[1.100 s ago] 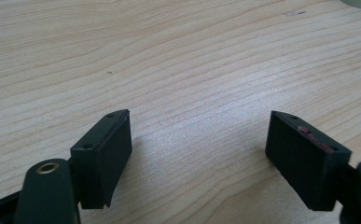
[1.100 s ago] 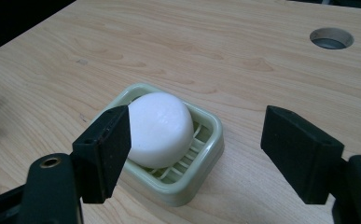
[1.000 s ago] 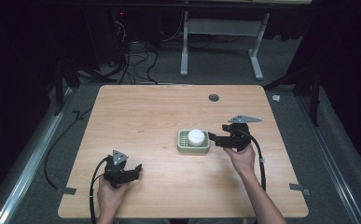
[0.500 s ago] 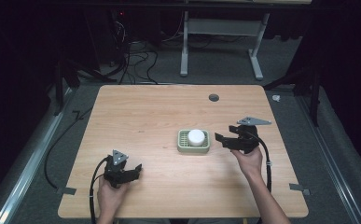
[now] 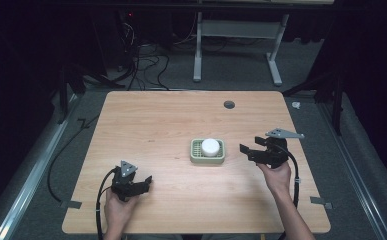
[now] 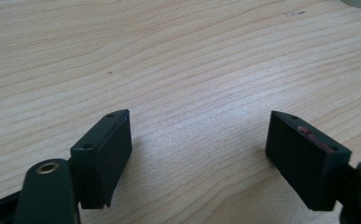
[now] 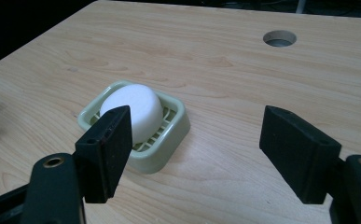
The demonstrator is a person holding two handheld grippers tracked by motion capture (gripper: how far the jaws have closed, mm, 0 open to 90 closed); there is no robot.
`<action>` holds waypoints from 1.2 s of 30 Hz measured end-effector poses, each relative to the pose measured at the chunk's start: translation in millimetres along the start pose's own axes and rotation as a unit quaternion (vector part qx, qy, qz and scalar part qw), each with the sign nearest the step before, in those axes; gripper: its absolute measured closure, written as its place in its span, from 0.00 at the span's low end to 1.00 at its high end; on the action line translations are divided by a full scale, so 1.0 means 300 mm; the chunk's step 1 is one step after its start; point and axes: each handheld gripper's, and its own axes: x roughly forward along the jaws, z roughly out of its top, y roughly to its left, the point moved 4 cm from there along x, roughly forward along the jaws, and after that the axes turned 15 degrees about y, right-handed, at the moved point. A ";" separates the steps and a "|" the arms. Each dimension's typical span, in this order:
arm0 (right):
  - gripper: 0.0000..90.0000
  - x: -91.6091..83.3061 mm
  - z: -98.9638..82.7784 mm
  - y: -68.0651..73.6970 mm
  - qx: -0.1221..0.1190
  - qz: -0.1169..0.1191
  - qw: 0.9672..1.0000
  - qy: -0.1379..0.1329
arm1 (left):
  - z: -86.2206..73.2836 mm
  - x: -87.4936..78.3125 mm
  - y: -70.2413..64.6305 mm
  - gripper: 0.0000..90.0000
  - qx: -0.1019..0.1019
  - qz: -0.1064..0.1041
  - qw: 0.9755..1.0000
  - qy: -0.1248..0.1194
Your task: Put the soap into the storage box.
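Soap (image 5: pixel 211 146): seated in green dish (image 5: pixel 195 156), kept off the table (image 5: pixel 156 125).
Right gripper (image 5: pixel 245 150): parted, empty, held just beside the dish.
Left gripper (image 5: pixel 147 181): parted, empty, parked well apart.

A light wooden table (image 5: pixel 161 120) with rounded corners carries a pale green soap dish (image 5: pixel 207 157) near its middle, toward the right side. A round white soap (image 5: pixel 211 147) lies in the dish. A round cable hole (image 5: pixel 229 104) sits in the tabletop near the far edge, well apart from the dish.
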 end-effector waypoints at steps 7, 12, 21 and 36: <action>0.29 -0.033 -0.028 -0.024 0.009 -0.005 1.000 -0.009 | 0.000 0.000 0.000 0.26 0.000 0.000 1.000 0.000; 0.29 -0.046 -0.043 -0.033 0.011 -0.005 1.000 -0.012 | 0.000 0.000 0.000 0.26 0.000 0.000 1.000 0.000; 0.29 -0.080 -0.075 -0.050 0.022 -0.007 1.000 -0.019 | 0.000 0.000 0.000 0.26 0.000 0.000 1.000 0.000; 0.30 -0.126 -0.141 -0.074 0.035 -0.011 0.999 -0.033 | 0.000 0.000 0.000 0.26 0.000 0.000 1.000 0.000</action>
